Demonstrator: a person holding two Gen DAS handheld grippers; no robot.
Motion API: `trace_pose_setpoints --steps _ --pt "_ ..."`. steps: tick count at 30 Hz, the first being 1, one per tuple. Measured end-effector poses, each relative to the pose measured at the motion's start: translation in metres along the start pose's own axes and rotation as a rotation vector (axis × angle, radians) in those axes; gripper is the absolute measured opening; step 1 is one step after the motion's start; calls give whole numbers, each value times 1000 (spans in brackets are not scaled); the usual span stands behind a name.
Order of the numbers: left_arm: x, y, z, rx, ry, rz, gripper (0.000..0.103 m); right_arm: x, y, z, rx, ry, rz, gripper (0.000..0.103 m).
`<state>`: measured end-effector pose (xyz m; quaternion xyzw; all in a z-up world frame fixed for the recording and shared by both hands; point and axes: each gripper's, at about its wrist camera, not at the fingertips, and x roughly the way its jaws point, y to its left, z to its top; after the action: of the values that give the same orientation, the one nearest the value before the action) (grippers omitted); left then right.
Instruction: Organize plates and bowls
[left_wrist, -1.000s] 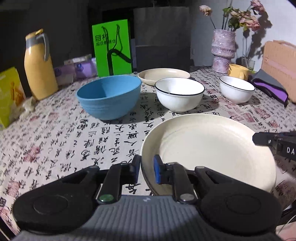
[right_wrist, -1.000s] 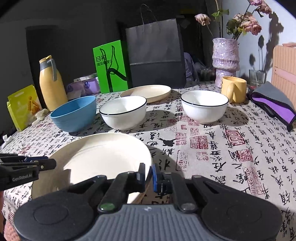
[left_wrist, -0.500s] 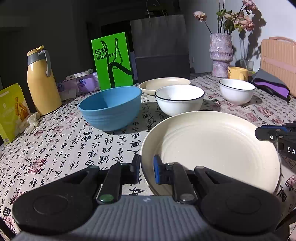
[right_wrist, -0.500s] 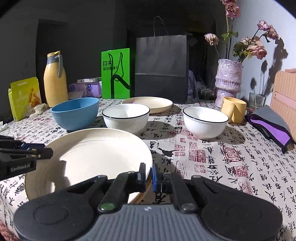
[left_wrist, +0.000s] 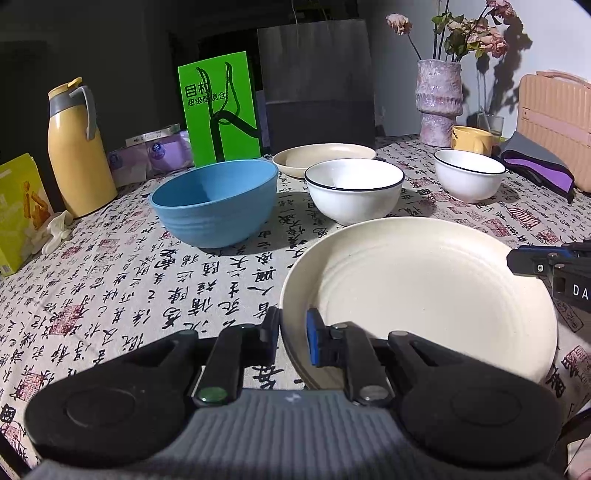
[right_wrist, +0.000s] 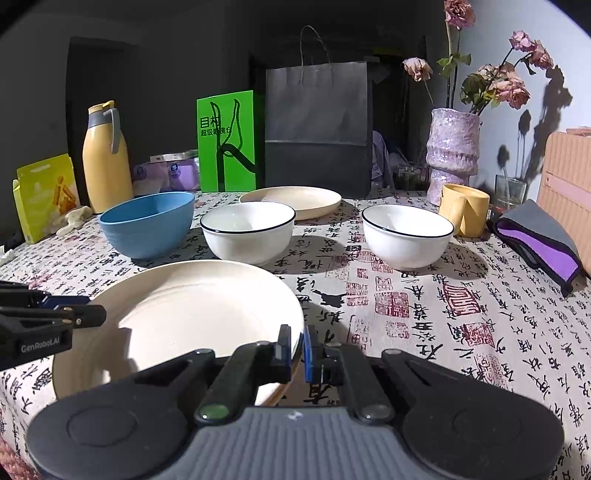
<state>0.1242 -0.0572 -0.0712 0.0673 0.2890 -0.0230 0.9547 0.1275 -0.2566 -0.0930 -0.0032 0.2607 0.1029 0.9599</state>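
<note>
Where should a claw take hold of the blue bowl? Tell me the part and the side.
Pinch the blue bowl at its rim, one finger inside, one outside, coming from the near, open side of the table. It stands upright with a thin, exposed lip; its round wall looks too wide to span.

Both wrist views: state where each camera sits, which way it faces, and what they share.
Left wrist: sits on the left claw, facing across the table; it grips the big cream plate at its left rim, with the right claw's tip at the right edge.
Right wrist: sits on the right claw, gripping the plate's right rim; the left claw's tip shows at the left.
Shared: the plate, blue bowl, both white bowls.
</note>
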Motion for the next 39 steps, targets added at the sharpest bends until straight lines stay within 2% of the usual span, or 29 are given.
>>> trace_pose_setpoints --steps 11,13,15,16,17,18,19,20,21,22,23,24,28,32,39 --pt "1 -1 0 0 9 -6 18 1 0 0 4 13 -1 6" --pt "0 2 1 -18 7 -19 19 0 -4 1 30 16 16 11" --pt "-2 6 2 -32 -2 -17 30 -1 -8 3 66 13 31 11" --pt "-4 9 4 -41 -7 -14 35 -2 -11 3 81 11 33 15" --pt "-6 12 5 -53 -14 -13 46 -3 -14 4 99 7 42 18" --pt "-8 15 7 -68 -22 -13 57 -5 -17 5 117 3 51 28" --pt "-11 19 9 -83 -30 -14 63 -7 -20 6 137 -3 60 44" --pt "-14 23 10 -97 -39 -18 75 -9 -23 7 155 -10 69 52" --pt "-17 26 12 -110 -50 -22 87 -11 -25 8 169 -18 78 69" --pt "-21 30 14 -122 -60 -23 94 -14 -28 9 183 -27 89 86" --pt "-24 34 15 -137 -74 -26 103 -15 -30 11 199 -32 100 94" --pt "-27 37 17 -154 -87 -32 103 -17 -32 12 215 -37 111 103" --pt "-35 51 24 -214 -89 -68 103 -23 -40 19 273 -36 134 103" --pt "-41 61 33 -249 -87 -86 103 -29 -42 27 275 -55 137 103" --pt "-52 68 56 -255 -97 -109 103 -41 -41 52 251 -93 150 103"
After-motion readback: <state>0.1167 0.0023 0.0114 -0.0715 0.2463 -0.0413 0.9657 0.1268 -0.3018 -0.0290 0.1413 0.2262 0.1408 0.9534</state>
